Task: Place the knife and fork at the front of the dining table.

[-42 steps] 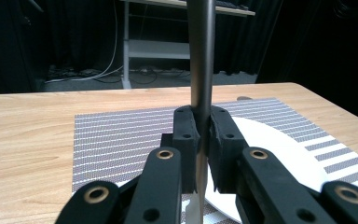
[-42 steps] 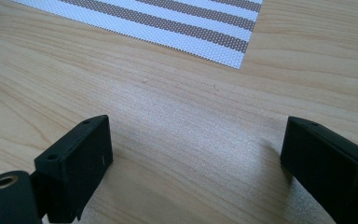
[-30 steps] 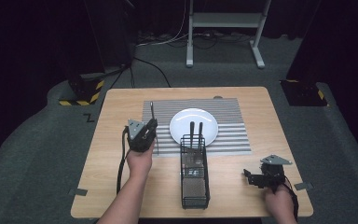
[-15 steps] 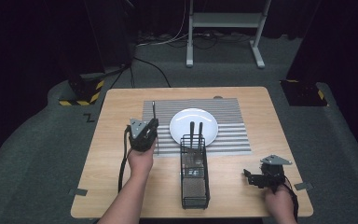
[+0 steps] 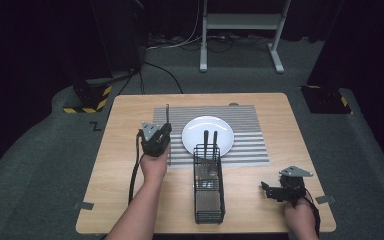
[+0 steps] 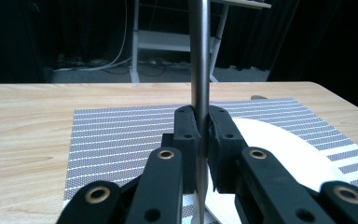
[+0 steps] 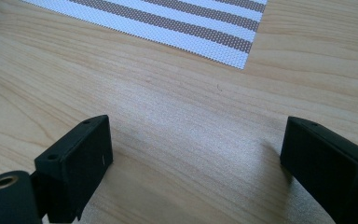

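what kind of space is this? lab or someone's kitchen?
Likely a lab or recording studio set up as a dining scene: dark curtains surround one wooden table, hazard-striped floor weights sit beside it, and cables run past a metal stand.

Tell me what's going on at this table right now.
A person works with a gripper in each hand. The left gripper is shut on a slim metal utensil, holding it upright over the striped placemat beside the white plate. A black wire caddy with two dark utensils stands in front. The right gripper rests open over bare table.
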A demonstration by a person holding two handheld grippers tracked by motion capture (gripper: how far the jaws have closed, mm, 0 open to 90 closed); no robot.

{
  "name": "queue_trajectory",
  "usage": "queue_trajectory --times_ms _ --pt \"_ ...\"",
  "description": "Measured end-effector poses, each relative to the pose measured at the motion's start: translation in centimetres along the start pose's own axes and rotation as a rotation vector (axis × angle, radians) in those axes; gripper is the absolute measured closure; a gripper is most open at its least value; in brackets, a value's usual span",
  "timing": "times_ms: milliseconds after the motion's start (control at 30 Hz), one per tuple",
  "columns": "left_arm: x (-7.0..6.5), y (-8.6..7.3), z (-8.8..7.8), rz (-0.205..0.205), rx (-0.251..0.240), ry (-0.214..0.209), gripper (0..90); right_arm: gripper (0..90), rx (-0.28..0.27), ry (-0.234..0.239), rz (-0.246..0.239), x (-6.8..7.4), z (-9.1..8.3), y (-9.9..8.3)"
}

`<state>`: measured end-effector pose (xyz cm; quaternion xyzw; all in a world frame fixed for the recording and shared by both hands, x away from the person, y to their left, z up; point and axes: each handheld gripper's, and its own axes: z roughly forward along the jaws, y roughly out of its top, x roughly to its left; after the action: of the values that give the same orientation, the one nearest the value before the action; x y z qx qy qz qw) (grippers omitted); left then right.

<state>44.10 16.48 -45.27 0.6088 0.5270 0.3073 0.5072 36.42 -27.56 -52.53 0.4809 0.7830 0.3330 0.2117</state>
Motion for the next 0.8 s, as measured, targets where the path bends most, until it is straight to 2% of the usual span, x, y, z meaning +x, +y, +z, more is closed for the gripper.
queue_trajectory --times_ms 167,433,700,800 --pt "0.0 0.0 0.8 -0.002 0.009 0.006 82.8 8.9 0.0 0.001 0.0 0.0 0.0 0.0" --pt "0.3 -0.2 1.8 -0.029 0.019 0.011 82.8 9.0 0.0 0.004 -0.001 0.0 0.0 0.0" --pt "0.9 -0.4 3.1 -0.081 0.043 0.023 82.8 9.0 0.0 0.004 -0.001 0.0 0.0 0.0" --pt "1.4 -0.6 3.7 -0.112 0.055 0.029 82.6 8.9 0.001 0.004 -0.001 0.0 0.0 0.0"
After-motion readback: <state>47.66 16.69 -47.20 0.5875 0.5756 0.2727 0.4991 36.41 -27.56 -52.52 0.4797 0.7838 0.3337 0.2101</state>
